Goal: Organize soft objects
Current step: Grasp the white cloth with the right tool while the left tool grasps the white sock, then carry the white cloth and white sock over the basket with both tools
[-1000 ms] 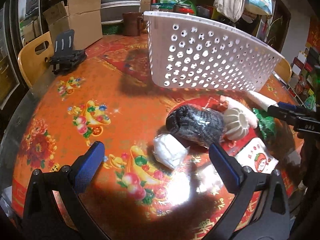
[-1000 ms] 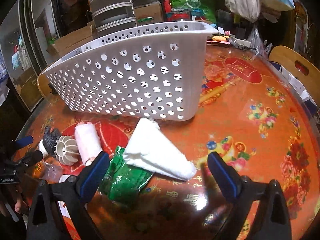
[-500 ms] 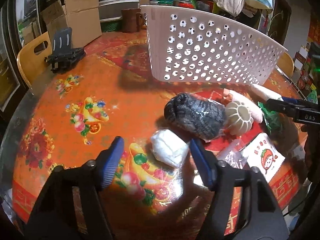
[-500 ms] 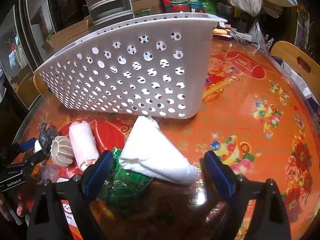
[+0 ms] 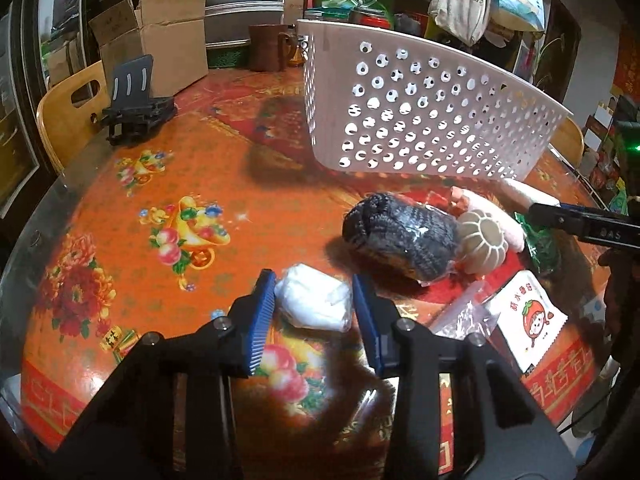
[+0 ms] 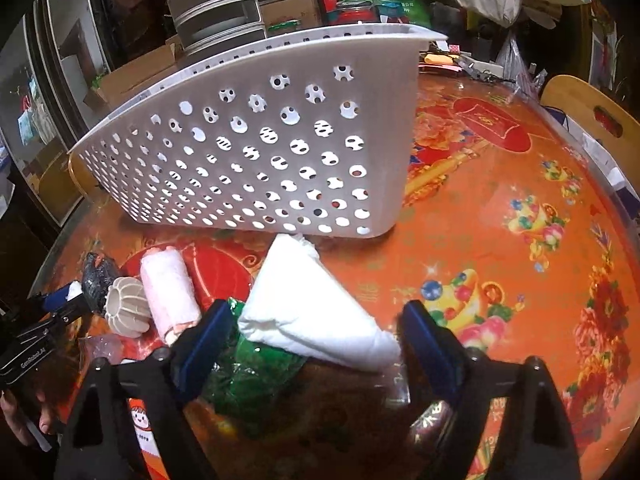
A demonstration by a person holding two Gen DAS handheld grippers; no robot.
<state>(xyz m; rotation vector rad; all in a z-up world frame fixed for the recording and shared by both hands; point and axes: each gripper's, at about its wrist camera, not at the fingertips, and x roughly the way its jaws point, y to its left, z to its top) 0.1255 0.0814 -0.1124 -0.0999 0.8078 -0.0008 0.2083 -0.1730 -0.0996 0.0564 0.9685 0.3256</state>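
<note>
Soft white bundle [image 5: 314, 304], just before the basket [image 5: 420, 120], sits pinched between the left gripper [image 5: 314, 292] jaws for lifting; right gripper [image 6: 316, 332] gapes over folded cloth [image 6: 312, 308].

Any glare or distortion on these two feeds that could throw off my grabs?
Left wrist: glare on the dark bundle's wrap; fisheye bows the basket; corners black. Right wrist: the tablecloth shines near the right gripper, its fingers shade the green packet; basket rim curves.
</note>
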